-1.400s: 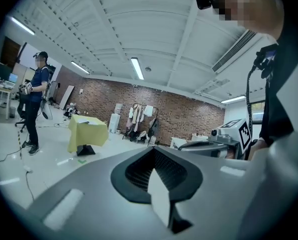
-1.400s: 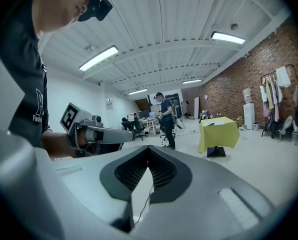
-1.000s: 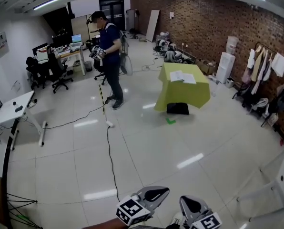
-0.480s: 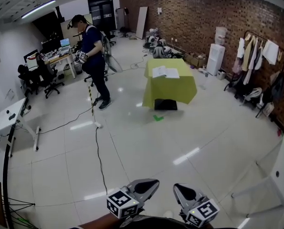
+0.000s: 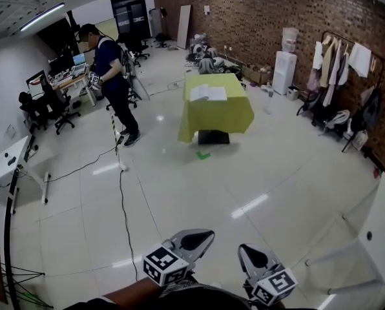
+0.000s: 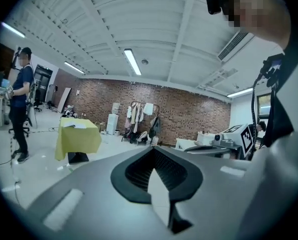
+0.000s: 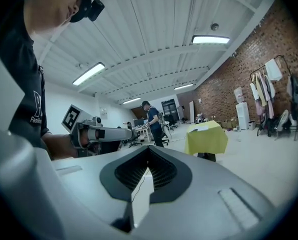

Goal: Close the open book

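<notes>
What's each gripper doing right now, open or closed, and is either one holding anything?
Left gripper: closed, holding nothing.
Right gripper: closed, holding nothing.

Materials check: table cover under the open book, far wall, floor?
Table cover: yellow-green cloth, matte; it drapes in soft folds over the edges.
Far wall: bare red-brown brick, rough; mortar lines show.
Floor: pale tiles, probably glazed ceramic; grid joints and reflected ceiling lights suggest a glossy finish.
</notes>
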`<state>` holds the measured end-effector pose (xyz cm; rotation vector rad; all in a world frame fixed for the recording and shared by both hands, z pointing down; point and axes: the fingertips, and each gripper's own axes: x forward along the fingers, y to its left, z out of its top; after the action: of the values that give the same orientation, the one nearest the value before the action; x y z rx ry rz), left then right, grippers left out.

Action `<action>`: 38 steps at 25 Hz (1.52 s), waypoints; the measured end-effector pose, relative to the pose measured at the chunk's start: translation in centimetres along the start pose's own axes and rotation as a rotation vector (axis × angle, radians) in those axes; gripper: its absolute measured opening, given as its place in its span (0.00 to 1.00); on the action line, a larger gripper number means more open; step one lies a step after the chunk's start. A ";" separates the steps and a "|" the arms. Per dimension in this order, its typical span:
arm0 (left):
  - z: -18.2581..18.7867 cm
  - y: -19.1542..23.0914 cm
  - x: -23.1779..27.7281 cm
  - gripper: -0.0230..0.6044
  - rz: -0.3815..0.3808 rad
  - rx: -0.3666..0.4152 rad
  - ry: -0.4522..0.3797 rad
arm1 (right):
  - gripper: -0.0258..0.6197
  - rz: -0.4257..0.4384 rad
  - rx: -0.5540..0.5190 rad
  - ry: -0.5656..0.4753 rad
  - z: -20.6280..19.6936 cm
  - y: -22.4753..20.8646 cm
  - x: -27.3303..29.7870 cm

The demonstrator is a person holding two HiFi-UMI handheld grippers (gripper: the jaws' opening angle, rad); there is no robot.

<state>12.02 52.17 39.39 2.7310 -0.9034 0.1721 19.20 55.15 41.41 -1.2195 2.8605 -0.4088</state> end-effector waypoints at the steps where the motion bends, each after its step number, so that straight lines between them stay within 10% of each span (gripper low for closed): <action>1: -0.1 0.3 0.0 0.05 0.012 0.001 0.014 | 0.05 0.002 0.007 -0.003 0.0 -0.2 -0.1; 14: -0.3 6.5 1.8 0.05 0.053 -0.060 0.009 | 0.05 0.059 -0.019 0.062 0.6 -3.3 7.0; 25: 4.3 20.3 -0.4 0.05 0.062 0.013 -0.089 | 0.05 0.070 -0.125 0.096 4.5 -4.3 22.4; 38: 4.8 34.2 -1.3 0.05 -0.038 -0.015 0.010 | 0.05 -0.032 -0.103 0.148 5.3 -5.0 36.4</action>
<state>-9.38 25.11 41.63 2.7289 -0.8465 0.1710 -2.08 24.76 40.98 -1.3060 3.0250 -0.3718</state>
